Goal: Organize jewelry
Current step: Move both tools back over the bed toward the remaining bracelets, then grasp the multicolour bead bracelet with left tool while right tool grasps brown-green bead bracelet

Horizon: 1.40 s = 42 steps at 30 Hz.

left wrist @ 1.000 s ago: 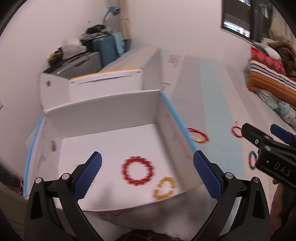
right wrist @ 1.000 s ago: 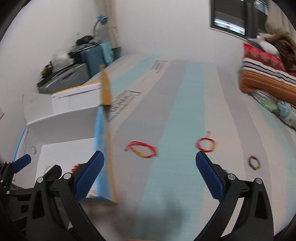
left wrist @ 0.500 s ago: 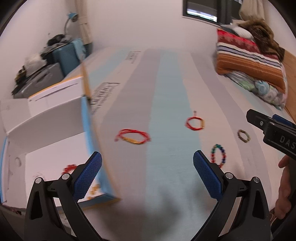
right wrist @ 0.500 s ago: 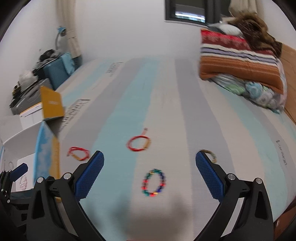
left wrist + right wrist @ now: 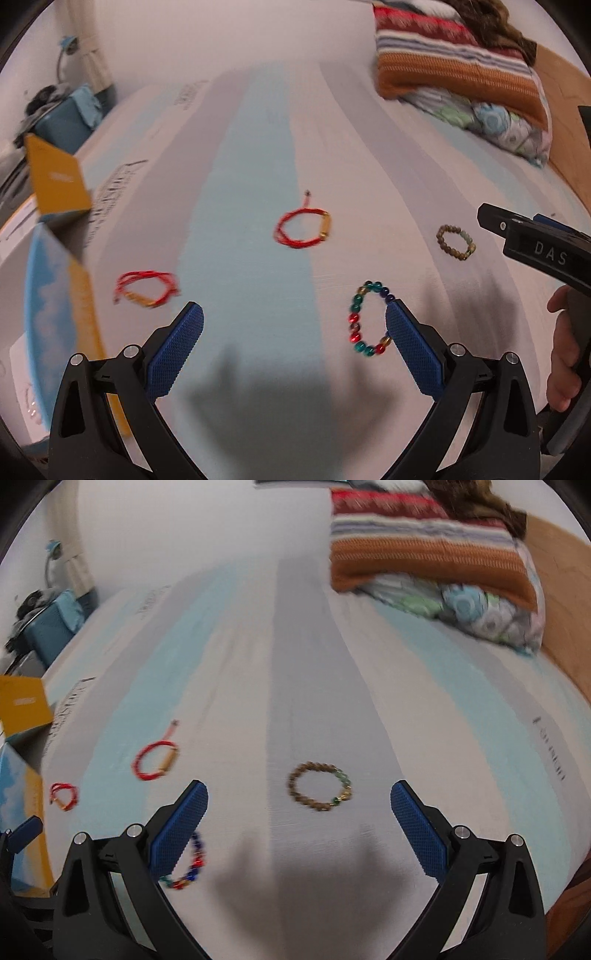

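Both claws are spread wide and hold nothing. The left claw (image 5: pixel 293 332) hovers over the bed (image 5: pixel 255 147), a multicolored bead bracelet (image 5: pixel 367 319) at 3 o'clock. Beyond the right claw (image 5: pixel 299 810), at 12, lies a brown bead bracelet (image 5: pixel 319 786).

Both wrist views are evenly and softly lit, without glare. A broad diffuse shadow lies on the striped bed cover (image 5: pixel 258 177) near the lower frame edge, between the fingers of the left gripper (image 5: pixel 293 345) and of the right gripper (image 5: pixel 299 825). Motion blur smears the cover's stripes and the folded blankets (image 5: pixel 424 550). Fisheye distortion bows the cover's edges; black vignetting fills the corners.
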Each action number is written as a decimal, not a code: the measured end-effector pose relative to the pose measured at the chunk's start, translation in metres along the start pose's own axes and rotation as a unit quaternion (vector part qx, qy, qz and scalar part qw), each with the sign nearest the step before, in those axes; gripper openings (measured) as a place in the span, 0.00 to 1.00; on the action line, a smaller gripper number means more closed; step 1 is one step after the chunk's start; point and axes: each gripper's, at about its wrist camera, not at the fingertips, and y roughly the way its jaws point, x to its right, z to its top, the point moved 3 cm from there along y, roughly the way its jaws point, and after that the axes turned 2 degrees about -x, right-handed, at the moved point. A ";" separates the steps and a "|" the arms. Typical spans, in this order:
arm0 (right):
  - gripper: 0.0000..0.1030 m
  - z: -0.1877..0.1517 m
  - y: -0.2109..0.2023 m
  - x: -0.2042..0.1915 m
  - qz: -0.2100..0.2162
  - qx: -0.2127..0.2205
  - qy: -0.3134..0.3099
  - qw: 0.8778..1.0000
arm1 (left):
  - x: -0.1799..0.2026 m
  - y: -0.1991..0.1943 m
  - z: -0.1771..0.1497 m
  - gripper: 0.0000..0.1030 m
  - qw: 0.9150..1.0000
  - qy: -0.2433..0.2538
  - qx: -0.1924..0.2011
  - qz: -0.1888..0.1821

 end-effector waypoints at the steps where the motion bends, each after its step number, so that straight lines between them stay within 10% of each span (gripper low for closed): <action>1: 0.93 0.000 0.009 0.006 -0.002 -0.006 0.006 1.000 | 0.004 0.008 0.001 0.94 1.000 0.005 -0.005 -0.003; 21: 0.79 -0.007 0.101 0.045 -0.017 -0.083 0.043 0.995 | 0.013 0.089 -0.015 0.86 0.998 0.010 -0.062 -0.023; 42: 0.17 -0.017 0.111 0.036 -0.039 -0.108 0.028 0.993 | 0.016 0.088 -0.011 0.23 0.997 0.020 -0.073 -0.014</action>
